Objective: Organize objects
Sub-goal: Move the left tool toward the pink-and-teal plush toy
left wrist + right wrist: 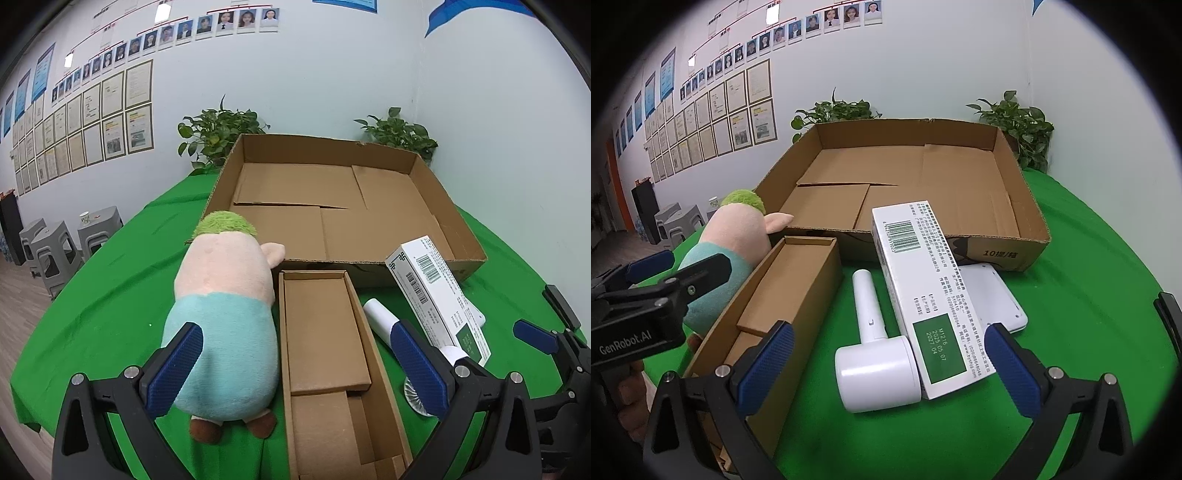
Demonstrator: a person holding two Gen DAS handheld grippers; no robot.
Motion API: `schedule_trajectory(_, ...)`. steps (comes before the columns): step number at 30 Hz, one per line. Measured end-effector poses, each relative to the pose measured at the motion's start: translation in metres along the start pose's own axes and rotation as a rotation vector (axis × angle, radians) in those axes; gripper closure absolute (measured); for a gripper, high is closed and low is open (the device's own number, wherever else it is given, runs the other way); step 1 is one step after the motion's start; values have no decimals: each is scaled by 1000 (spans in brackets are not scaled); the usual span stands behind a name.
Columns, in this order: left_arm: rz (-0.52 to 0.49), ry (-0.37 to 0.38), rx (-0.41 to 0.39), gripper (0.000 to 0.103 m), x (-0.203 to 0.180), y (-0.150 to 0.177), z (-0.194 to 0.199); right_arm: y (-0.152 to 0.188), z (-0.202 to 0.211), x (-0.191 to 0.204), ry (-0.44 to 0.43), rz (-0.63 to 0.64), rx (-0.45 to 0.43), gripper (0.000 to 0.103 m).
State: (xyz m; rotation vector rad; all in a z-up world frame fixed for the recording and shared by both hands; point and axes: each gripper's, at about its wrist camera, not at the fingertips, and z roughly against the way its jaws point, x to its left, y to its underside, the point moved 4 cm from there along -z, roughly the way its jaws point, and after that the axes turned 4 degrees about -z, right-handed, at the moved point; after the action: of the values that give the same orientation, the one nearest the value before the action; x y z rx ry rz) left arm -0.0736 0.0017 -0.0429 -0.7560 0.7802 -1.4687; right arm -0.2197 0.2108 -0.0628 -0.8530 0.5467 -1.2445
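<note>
My left gripper point(295, 332) is open wide above the near ends of a plush toy point(225, 317) and a narrow cardboard box point(321, 369); its pads press on nothing. The plush has green hair, a pink head and a teal body, and lies left of the narrow box. Beyond both stands a large shallow cardboard tray point(295, 184) with nothing in it. My right gripper point(888, 332) is also open wide, over a white hand-held fan point(875, 354) and a long white carton point(923, 280). The carton rests partly on a flat white device point(993, 295).
A green cloth point(1089, 258) covers the round table, whose edge curves away on both sides. Two potted plants point(218, 133) point(399, 133) stand behind the tray against the wall. Grey stools point(55, 251) stand on the floor at the left.
</note>
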Motion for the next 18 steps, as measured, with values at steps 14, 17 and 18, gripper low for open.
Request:
schedule_trajectory(14,-1,19,21,0,2,2,-6,3,-9,2,-13,-7,11,0)
schedule_trajectory(17,12,32,35,0,5,2,-9,3,-10,3,-26,-9,8,0)
schedule_trajectory(18,16,35,38,0,6,3,-9,3,-10,4,-30,-11,5,0)
